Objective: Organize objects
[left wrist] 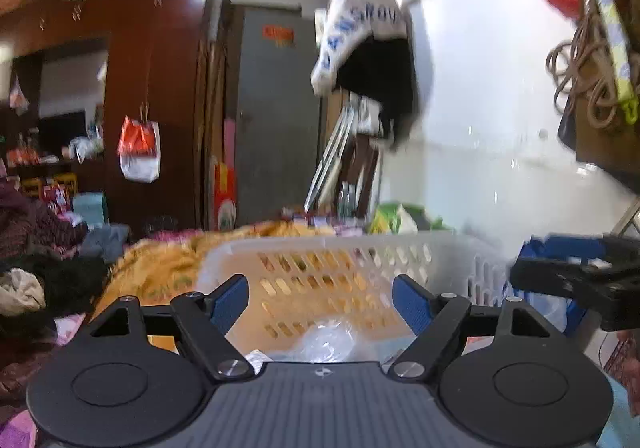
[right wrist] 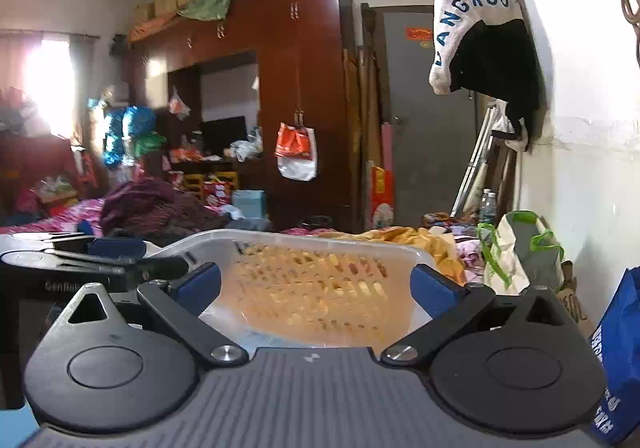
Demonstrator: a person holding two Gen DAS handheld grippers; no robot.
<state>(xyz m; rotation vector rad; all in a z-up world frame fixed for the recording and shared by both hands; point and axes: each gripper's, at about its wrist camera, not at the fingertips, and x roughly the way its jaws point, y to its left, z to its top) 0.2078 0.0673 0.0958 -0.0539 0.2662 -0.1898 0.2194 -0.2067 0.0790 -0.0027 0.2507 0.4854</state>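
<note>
Hovering just before the white basket (left wrist: 352,260), left gripper (left wrist: 320,302) and right gripper (right wrist: 316,288) both stand released, holding nothing. Moving on, a finger may snag the rim and tip it; its contents look blurred.

Daylight is admitted through a curtained window (right wrist: 52,83) at the left of the right wrist view, where detail is washed out by glare. A bright reflection is carried on the wardrobe (left wrist: 160,59) door. Motion blur is seen throughout the left wrist view. Straight lines are bowed toward the edges by fisheye distortion, and corners are vignetted.
</note>
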